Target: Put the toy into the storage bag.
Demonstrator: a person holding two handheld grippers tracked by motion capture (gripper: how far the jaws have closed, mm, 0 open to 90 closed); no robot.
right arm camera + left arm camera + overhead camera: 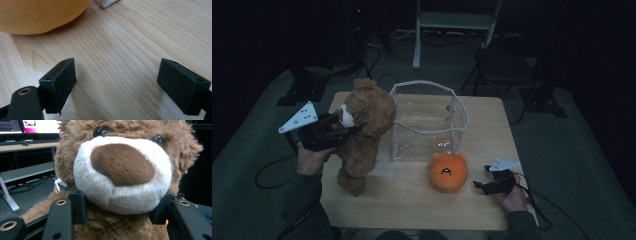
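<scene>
Upright, teddy bear [362,131] clamped by left gripper [343,131] jaws; clear bag [428,122] beside; right gripper [479,186] jaws agape nr orange plush [448,172]

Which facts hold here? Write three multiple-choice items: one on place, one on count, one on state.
1. Where is the round orange plush toy relative to the clear plastic white-trimmed bin? A inside it; B before it, on the wooden table; C on top of it.
2. How many plush toys are there? A one; B two; C four.
3. The right gripper is: A open, empty; B shut on a toy; C shut, empty.
Key: B, it lies on wood outside the bin wall; B, the orange toy and the brown furry teddy bear; A, its jaws stand apart over bare wood.
</scene>
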